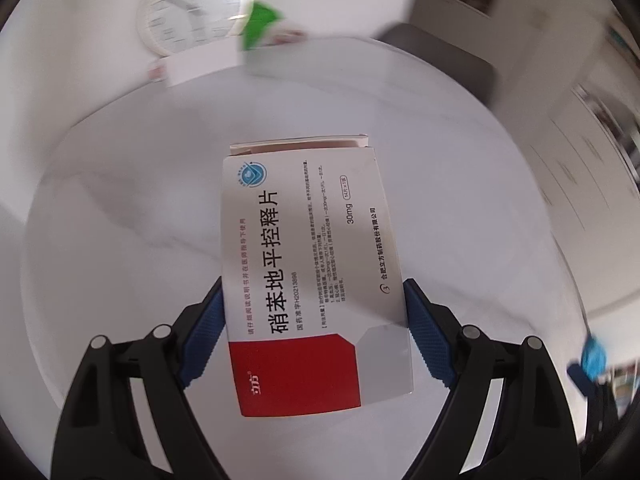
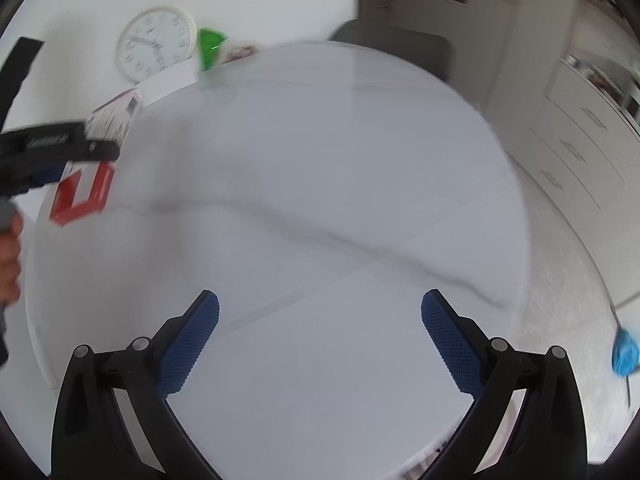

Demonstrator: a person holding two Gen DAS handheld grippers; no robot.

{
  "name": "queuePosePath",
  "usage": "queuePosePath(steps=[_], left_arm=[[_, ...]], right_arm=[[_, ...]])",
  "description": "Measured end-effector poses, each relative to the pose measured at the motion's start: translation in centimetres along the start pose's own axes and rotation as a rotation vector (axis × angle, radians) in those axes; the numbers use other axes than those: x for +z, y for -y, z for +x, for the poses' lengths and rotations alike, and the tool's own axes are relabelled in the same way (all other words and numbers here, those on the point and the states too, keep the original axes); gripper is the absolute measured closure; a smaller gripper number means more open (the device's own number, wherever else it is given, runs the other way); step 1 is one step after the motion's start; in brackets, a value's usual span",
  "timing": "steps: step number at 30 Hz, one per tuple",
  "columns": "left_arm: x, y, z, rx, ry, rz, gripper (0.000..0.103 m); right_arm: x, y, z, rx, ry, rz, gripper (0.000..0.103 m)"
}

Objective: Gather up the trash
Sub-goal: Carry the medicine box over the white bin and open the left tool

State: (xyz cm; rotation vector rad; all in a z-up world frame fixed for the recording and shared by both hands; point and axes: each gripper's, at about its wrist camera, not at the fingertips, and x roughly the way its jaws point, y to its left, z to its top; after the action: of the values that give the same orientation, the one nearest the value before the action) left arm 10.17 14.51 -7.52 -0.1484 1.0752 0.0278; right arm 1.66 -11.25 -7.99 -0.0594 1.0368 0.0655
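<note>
Left gripper (image 1: 314, 312): clamped on one box (image 1: 308, 264) by its long sides, blue pads (image 1: 428, 340) pressed against both edges, far flap open, held above the table (image 1: 460, 200). Right gripper (image 2: 320, 336): spread wide, nothing between its two pads (image 2: 188, 344), hovering over bare marble. Seen from the right: the same box (image 2: 86, 188) at the left edge, half hidden by the left gripper (image 2: 60, 152), its hand (image 2: 9, 256) cut off. Beyond, at the far rim: one clock (image 1: 188, 8), one green packet (image 1: 260, 26), one white card (image 1: 200, 66), all blurred. One dark chair (image 2: 396, 46) behind. One blue lump (image 2: 625, 352) on the floor, too smeared to identify.
</note>
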Motion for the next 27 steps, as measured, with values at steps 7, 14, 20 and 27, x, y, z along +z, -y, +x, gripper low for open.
queuePosePath(steps=[7, 14, 20, 27], left_arm=[[-5.2, 10.6, -1.2, -0.074, -0.01, 0.16, 0.022], [-10.2, 17.5, -3.4, -0.092, -0.02, 0.268, 0.022], [-13.0, 22.3, -3.9, -0.114, -0.029, 0.39, 0.022], [-19.3, 32.1, -3.5, -0.225, -0.094, 0.635, 0.022]], right_arm=[[-4.7, 7.9, -3.9, -0.058, 0.034, 0.097, 0.003], [-8.4, 12.9, -6.1, -0.104, 0.052, 0.169, 0.003], [-11.4, 17.1, -7.5, -0.137, 0.067, 0.282, 0.003], [-17.2, 24.2, -9.7, -0.323, 0.04, 0.422, 0.003]])
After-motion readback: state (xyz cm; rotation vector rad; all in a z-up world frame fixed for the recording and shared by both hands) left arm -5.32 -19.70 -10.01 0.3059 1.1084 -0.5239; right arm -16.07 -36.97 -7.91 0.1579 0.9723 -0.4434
